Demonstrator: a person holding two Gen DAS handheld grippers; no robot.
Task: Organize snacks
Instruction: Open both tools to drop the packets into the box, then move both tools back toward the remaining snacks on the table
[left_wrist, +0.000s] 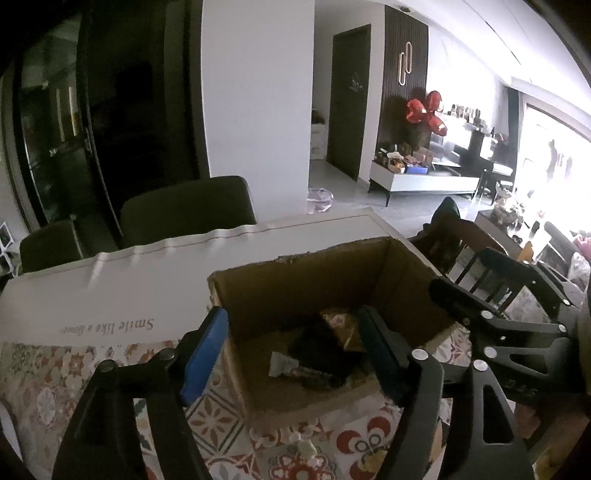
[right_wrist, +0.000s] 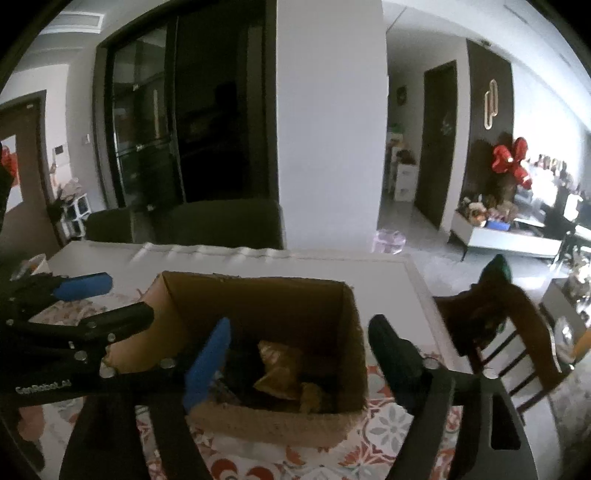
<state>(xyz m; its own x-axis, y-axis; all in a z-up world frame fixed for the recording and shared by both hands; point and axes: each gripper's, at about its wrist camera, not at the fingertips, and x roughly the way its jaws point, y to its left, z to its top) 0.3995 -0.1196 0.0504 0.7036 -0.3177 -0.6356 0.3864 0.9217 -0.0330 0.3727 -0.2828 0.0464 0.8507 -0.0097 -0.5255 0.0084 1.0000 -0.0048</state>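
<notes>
Standing on the patterned cloth (left_wrist: 55, 373) is an open cardboard box (left_wrist: 295, 280), near the table's right end. Both grippers hang over it, side by side.

Left gripper (left_wrist: 291, 354): jaws wide, nothing between them. Its blue-padded left finger (left_wrist: 205, 354) sits outside the box's left wall; the other finger (left_wrist: 380, 354) is over the box interior. Seen from the right wrist view, the left gripper (right_wrist: 99, 299) comes in from the left at the box's left wall, fingers spread.

Right gripper (right_wrist: 295, 362): jaws wide, holding nothing. Blue finger (right_wrist: 207, 365) is over the box's near left part; dark finger (right_wrist: 395, 362) is outside the right wall. In the left wrist view the right gripper (left_wrist: 491, 295) shows at the box's right wall.

Snacks: all lie on the box floor. A gold-brown packet (right_wrist: 279, 369) rests toward the middle, tilted. A dark packet (left_wrist: 325, 350) lies beside it, touching. A wrapped bar with a pale end (left_wrist: 291, 369) lies at the front of the dark packet. Labels too dim to read.

Box (right_wrist: 258, 295) top edge is rough, flaps cut off.

Surroundings: white table (right_wrist: 424, 295) beyond the cloth, with a strip reading "Smile like a flower" (left_wrist: 107, 326). Dark chairs (left_wrist: 188, 206) at the far side. Wooden chair (right_wrist: 506, 332) at the right end. Red balloons (left_wrist: 424, 110) by the far wall.
</notes>
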